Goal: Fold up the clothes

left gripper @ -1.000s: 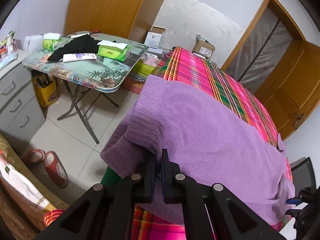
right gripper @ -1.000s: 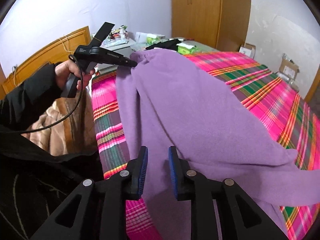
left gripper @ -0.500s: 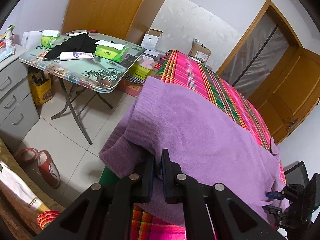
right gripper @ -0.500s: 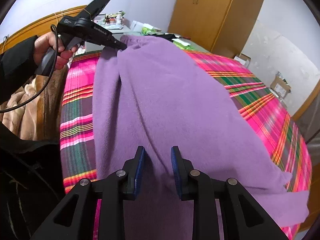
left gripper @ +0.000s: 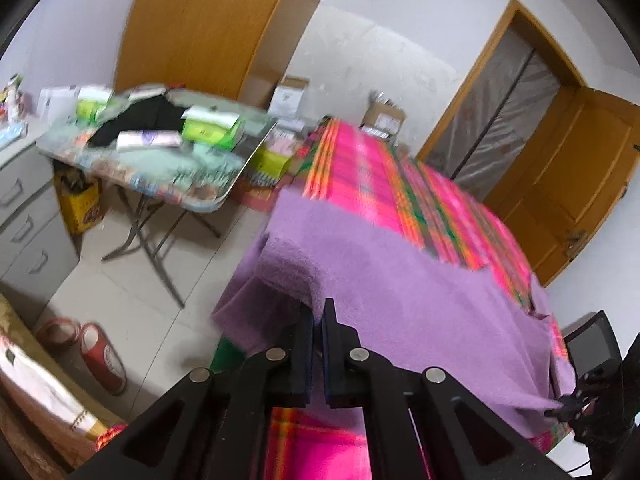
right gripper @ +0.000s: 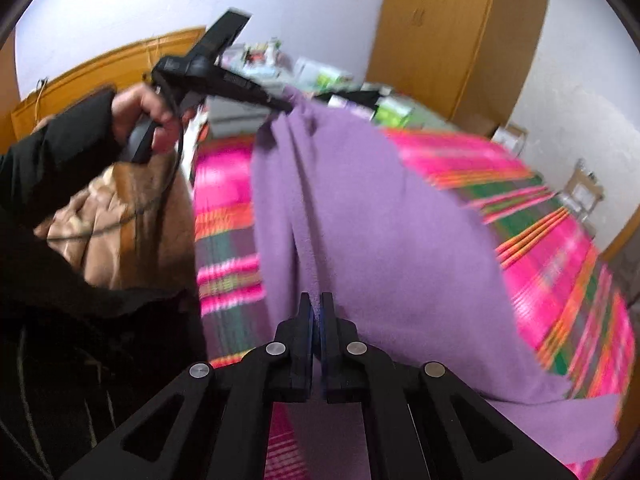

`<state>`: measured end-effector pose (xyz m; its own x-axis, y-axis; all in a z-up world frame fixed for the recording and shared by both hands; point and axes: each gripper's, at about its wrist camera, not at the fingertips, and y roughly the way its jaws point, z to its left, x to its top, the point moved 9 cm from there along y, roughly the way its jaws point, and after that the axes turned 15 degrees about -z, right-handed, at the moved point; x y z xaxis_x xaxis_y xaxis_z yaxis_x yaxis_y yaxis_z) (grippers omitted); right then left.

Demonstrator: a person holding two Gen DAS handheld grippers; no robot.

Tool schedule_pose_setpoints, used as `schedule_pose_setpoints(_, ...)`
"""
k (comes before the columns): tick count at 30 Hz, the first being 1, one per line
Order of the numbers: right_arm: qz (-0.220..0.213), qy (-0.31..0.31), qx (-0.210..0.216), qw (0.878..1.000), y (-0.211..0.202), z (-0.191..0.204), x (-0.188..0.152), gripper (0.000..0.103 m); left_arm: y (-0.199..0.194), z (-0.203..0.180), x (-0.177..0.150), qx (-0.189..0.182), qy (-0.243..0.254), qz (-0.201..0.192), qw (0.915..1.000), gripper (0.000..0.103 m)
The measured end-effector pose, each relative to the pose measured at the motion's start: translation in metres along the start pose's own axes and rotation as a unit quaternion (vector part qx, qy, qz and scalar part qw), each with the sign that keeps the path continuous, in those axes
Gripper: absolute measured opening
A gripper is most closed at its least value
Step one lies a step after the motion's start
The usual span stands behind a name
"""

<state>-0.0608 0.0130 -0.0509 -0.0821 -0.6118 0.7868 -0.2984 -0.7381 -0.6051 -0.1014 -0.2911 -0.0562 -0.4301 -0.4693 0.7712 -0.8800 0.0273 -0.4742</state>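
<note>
A purple fleece garment (left gripper: pixel 408 304) is held up off the pink plaid bedspread (left gripper: pixel 372 176). My left gripper (left gripper: pixel 318 312) is shut on one corner of it, with cloth bunched over the fingertips. In the right wrist view the purple garment (right gripper: pixel 380 216) stretches from my right gripper (right gripper: pixel 316 308), shut on its near edge, up to the left gripper (right gripper: pixel 280 106) held in a person's hand (right gripper: pixel 148 112). A loose end of the cloth trails at the lower right. The right gripper (left gripper: pixel 576 404) also shows at the left wrist view's lower right edge, pinching the cloth.
A folding table (left gripper: pixel 224 196) with tissue boxes and a black cloth stands left of the bed. Grey drawers (left gripper: pixel 24 232) and slippers (left gripper: pixel 100 356) lie on the tiled floor. Wooden doors (left gripper: pixel 568 188) are at the right. A brown blanket (right gripper: pixel 120 216) lies beside the bed.
My right gripper has shut on the garment's near edge. Both grippers have lifted the cloth, which now hangs stretched between them. The views are blurred by motion.
</note>
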Motion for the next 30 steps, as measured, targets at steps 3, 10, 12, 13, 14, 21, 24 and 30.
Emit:
schedule_pose_setpoints(3,0.02,0.012,0.01,1.0,0.016,0.007,-0.016,0.006,0.002,0.011,-0.012,0.0,-0.015,0.008,0.9999,0.003)
schedule_pose_setpoints(10,0.004,0.046,0.049,0.998,-0.003,0.01,-0.011,0.021,-0.016,0.018,-0.015,-0.002,-0.022,0.002,0.9998,0.006)
schedule_pose_setpoints(12,-0.012,0.056,0.063,0.996,-0.011,0.012,-0.007,0.025,-0.024,0.023,-0.017,0.008,-0.023,-0.002,0.9997,0.006)
schedule_pose_setpoints(13,-0.021,0.063,0.072,0.995,-0.016,0.012,-0.003,0.025,-0.029,0.027,-0.018,0.019,-0.024,-0.004,0.9995,0.006)
schedule_pose_setpoints(14,-0.03,0.068,0.077,0.994,-0.02,0.011,0.0,0.025,-0.034,0.031,-0.018,0.03,-0.024,-0.006,0.9992,0.006)
schedule_pose_setpoints(21,-0.065,0.126,0.026,0.99,-0.018,-0.027,0.013,0.025,-0.047,0.0,0.01,0.027,0.012,-0.046,0.9985,0.006)
schedule_pose_setpoints(24,-0.058,0.157,-0.003,0.986,-0.008,-0.048,0.009,0.025,-0.023,-0.013,0.01,0.02,0.021,-0.031,0.9991,0.006)
schedule_pose_setpoints(30,-0.056,0.209,-0.042,0.975,-0.012,-0.091,-0.002,0.025,-0.005,0.011,-0.012,0.045,-0.003,0.001,0.999,0.003)
